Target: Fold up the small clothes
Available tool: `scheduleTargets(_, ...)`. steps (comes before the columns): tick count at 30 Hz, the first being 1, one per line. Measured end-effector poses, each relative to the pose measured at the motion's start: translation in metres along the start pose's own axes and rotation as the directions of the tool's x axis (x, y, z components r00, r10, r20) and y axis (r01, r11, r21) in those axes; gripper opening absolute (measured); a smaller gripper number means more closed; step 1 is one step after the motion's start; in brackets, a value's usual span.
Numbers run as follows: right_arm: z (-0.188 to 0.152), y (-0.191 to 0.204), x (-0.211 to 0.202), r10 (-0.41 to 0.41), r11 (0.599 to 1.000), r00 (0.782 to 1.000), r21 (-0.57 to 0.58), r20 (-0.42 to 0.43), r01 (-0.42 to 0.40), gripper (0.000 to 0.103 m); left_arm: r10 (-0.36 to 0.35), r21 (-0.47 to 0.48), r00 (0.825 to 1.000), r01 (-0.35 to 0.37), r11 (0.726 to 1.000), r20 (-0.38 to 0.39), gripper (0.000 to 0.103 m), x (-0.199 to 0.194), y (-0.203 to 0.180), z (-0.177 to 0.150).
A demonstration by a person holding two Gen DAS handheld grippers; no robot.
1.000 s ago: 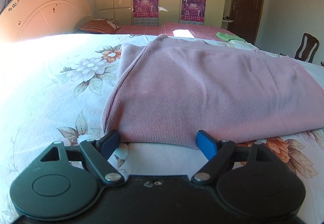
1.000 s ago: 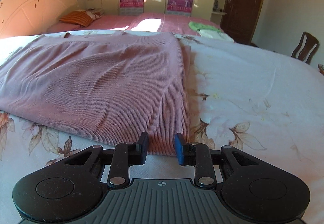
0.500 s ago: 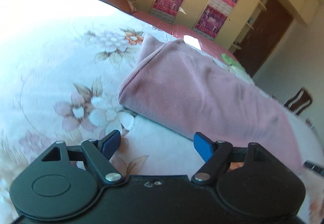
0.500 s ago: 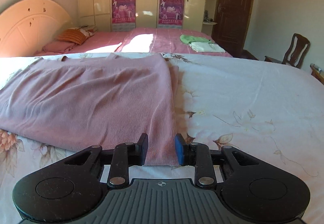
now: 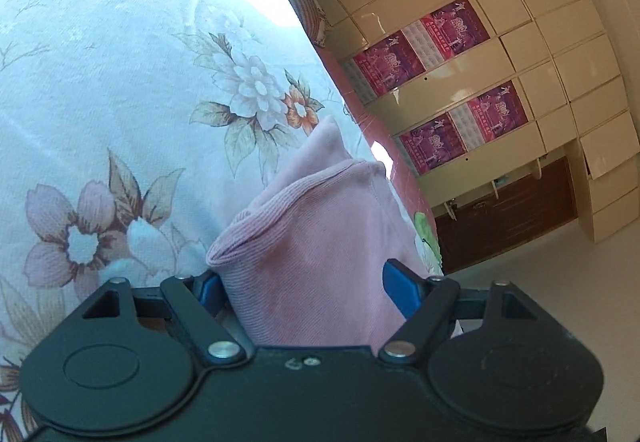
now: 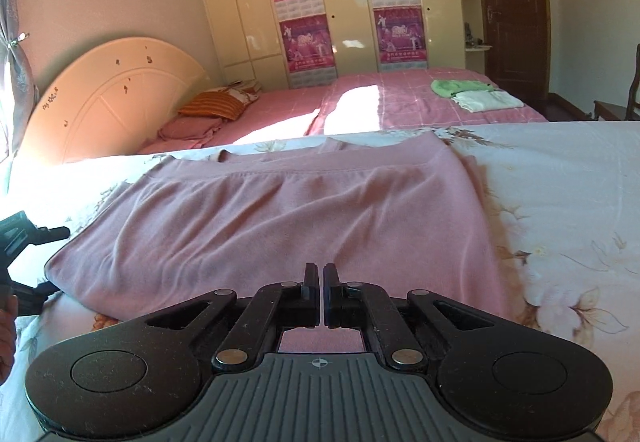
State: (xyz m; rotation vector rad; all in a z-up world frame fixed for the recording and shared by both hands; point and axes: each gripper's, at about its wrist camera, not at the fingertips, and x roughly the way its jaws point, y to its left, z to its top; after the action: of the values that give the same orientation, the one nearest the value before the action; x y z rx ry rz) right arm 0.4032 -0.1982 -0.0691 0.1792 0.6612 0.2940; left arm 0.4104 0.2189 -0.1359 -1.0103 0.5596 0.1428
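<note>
A folded pink knit garment (image 6: 280,218) lies flat on the floral bedsheet (image 6: 568,194). My right gripper (image 6: 323,274) is shut, its black fingers together above the garment's near edge; whether it pinches cloth I cannot tell. My left gripper (image 5: 304,286) is open and rolled on its side, its blue pads on either side of the garment's left end (image 5: 316,242), which fills the gap between them. The left gripper also shows at the left edge of the right wrist view (image 6: 20,262).
The floral bedsheet (image 5: 100,90) spreads to the left. A second bed with a pink cover (image 6: 400,106) stands behind, carrying folded green and white clothes (image 6: 476,94) and a striped pillow (image 6: 216,106). Cream wardrobes (image 6: 348,2), a dark door (image 6: 516,2) and a chair (image 6: 624,98) are beyond.
My left gripper has rolled sideways and moved onto the garment's left end, which now sits between its pads. My right gripper has closed and shifted left along the near edge.
</note>
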Motion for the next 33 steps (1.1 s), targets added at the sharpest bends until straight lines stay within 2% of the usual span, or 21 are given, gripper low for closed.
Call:
scheduleTargets(3,0.008,0.004,0.017,0.031,0.999,0.999,0.013,-0.016,-0.031,0.001,0.001,0.022,1.0,-0.002,1.0,0.028,0.078,0.01,-0.006,-0.001)
scheduleTargets(5,0.013,0.009,0.029,0.058,0.998,0.998,0.02,-0.029,-0.057,0.001,0.02,0.034,0.999,-0.022,0.999,0.051,0.072,0.013,-0.009,-0.002)
scheduleTargets(8,0.016,0.024,0.046,0.091,0.996,0.995,0.002,-0.042,-0.091,0.001,0.074,0.06,0.994,-0.078,0.995,0.075,0.043,0.017,-0.01,-0.003)
scheduleTargets(10,0.019,0.035,0.056,0.118,0.993,0.992,-0.012,-0.048,-0.118,0.001,0.095,0.061,0.995,-0.098,0.993,0.044,0.011,0.02,-0.003,0.001)
scheduleTargets(12,0.021,0.044,0.065,0.133,0.99,0.99,-0.028,-0.052,-0.135,0.001,0.038,-0.005,0.999,-0.038,0.999,0.029,0.01,0.013,0.004,0.007)
scheduleTargets(15,0.027,0.053,0.072,0.167,0.985,0.985,-0.031,-0.034,-0.168,0.001,-0.102,-0.01,0.99,0.103,0.995,0.093,0.01,-0.012,0.003,0.009)
scheduleTargets(17,0.027,0.058,0.078,0.184,0.982,0.982,-0.043,-0.037,-0.185,0.001,-0.074,-0.007,0.994,0.075,0.997,0.075,0.01,-0.01,0.01,0.006)
scheduleTargets(19,0.023,0.062,0.095,0.185,0.98,0.977,-0.052,-0.103,-0.191,0.001,-0.017,-0.033,0.999,0.018,0.999,0.029,0.013,0.005,0.025,0.002)
scheduleTargets(21,0.017,0.065,0.108,0.154,0.983,0.975,-0.075,-0.158,-0.168,0.001,-0.043,-0.067,0.998,0.045,0.997,0.035,0.015,0.009,0.033,0.0)
scheduleTargets(24,0.013,0.06,0.102,0.195,0.978,0.974,-0.051,-0.115,-0.202,0.001,-0.056,-0.075,0.998,0.058,0.996,0.028,0.017,0.01,0.034,0.002)
scheduleTargets(27,0.004,0.06,0.113,0.18,0.979,0.974,-0.069,-0.141,-0.191,0.001,-0.051,-0.071,0.998,0.052,0.996,0.023,0.016,0.012,0.032,0.004)
scheduleTargets(30,0.004,0.06,0.114,0.181,0.98,0.974,-0.063,-0.138,-0.191,0.0,-0.04,-0.032,0.999,0.04,0.999,0.017,0.011,0.011,0.024,0.005)
scheduleTargets(33,0.007,0.057,0.116,0.184,0.98,0.972,-0.051,-0.146,-0.193,0.0,-0.062,0.008,0.998,0.062,0.998,0.029,0.011,0.003,0.012,0.004)
